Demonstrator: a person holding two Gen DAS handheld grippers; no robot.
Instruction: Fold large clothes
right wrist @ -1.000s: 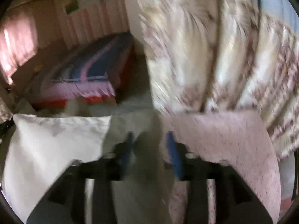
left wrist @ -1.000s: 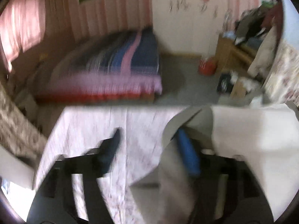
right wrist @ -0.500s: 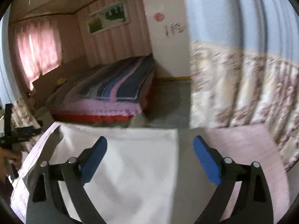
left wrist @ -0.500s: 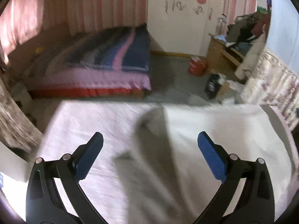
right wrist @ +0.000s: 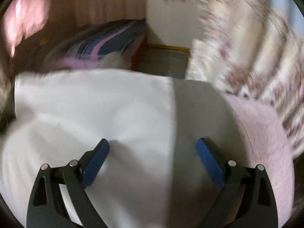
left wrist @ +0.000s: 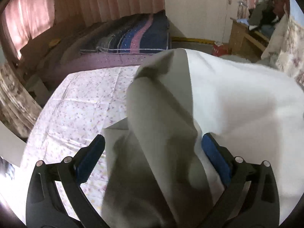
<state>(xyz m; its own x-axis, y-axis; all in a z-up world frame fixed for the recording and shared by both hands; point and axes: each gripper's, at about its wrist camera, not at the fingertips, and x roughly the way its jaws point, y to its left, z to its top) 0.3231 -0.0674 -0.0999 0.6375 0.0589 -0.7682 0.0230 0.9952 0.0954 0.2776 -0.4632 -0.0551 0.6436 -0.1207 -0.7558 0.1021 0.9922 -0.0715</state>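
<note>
Broadly, the white garment [left wrist: 237, 98] lies across the floral sheet [left wrist: 79, 104], long axis left to right. Its raised fold [left wrist: 161, 123] stands between the wide-open, empty left gripper [left wrist: 153, 156]; right gripper [right wrist: 153, 157] hovers open above flat cloth.

Pink striped walls [left wrist: 121, 5] ring the far side, and a pink curtain [left wrist: 28, 19] glows at far left. A bed [left wrist: 133, 36] with a blue and pink striped cover lies beyond the table. A white door [left wrist: 199, 9] stands right of it, then a cluttered wooden desk [left wrist: 245, 34]. The floor [right wrist: 163, 60] is grey.
</note>
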